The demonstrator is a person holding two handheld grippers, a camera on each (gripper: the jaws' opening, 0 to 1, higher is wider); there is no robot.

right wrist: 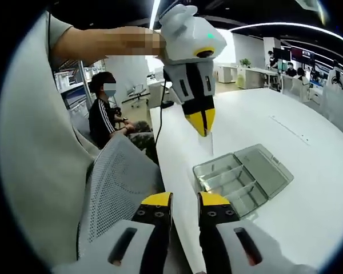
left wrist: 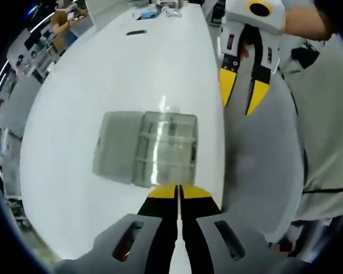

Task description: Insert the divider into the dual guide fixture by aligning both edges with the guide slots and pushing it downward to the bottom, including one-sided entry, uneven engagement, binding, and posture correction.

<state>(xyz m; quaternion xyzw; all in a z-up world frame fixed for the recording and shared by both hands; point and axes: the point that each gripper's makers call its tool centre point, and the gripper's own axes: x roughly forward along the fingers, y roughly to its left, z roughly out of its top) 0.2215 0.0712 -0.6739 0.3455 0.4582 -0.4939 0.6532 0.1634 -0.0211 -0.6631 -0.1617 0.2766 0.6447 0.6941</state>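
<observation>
On the white table (left wrist: 103,68) lies a clear plastic box (left wrist: 146,148) with its lid swung open flat beside it and thin partitions standing inside. Just past its near edge, at six o'clock in the left gripper view, the left tongs (left wrist: 179,192) hang with yellow tips pressed together, holding nothing. At one o'clock there, the right tongs (left wrist: 240,97) hover off the table edge, tips narrowly parted, empty. A mesh chair (right wrist: 117,182) sits at eight o'clock in the right gripper view.

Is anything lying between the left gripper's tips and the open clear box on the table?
Nothing visible does. The left gripper, jaws closed, hangs just above the near edge of the clear box, whose lid lies flat open, with only bare white table around it.
</observation>
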